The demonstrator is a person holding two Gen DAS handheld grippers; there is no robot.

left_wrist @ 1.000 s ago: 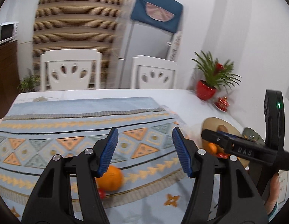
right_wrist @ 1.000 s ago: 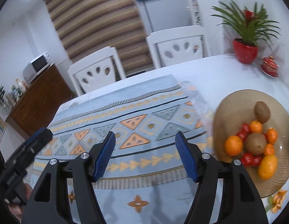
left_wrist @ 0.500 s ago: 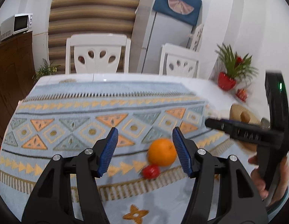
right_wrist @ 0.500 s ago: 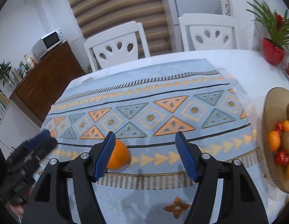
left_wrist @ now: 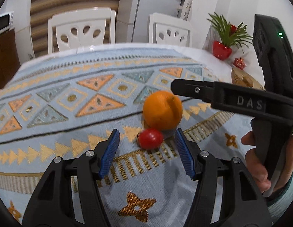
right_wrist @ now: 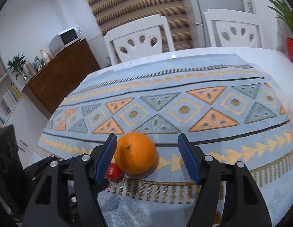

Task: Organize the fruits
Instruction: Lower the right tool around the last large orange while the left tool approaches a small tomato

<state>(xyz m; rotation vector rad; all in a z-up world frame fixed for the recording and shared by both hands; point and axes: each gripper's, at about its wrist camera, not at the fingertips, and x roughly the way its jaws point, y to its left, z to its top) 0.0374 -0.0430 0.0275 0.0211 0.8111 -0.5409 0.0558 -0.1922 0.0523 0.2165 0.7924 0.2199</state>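
so both claws are converging on the same little pair of fruit near the front edge of the patterned table runner (left_wrist: 51, 98). going left to right:

left gripper (left_wrist: 147, 152) is spread wide, nothing in it. the small red tomato (left_wrist: 150, 141) sits right in the mouth of it, just ahead of the blue pads and roughly centred between them. the orange (left_wrist: 162, 110) is directly behind the tomato, touching it or as good as, so from this claw the line goes tomato first, orange second.

right gripper (right_wrist: 147, 157) is also wide and empty. from its own camera the orange (right_wrist: 136, 152) is already between the fingers but hugging the left pad, with lots of gap on the right side. the tomato (right_wrist: 114, 171) pokes out low behind that left finger, mostly hidden.

so my read is the right claw is the one lined up for the orange and the left for the tomato. the orange is round, so no long axis to care about. i'd nudge the right claw a touch to its left before squeezing, otherwise the orange could get shoved sideways into the tomato. the straw plate (left_wrist: 241, 77) is off toward the right end of the table, presumably where these go.
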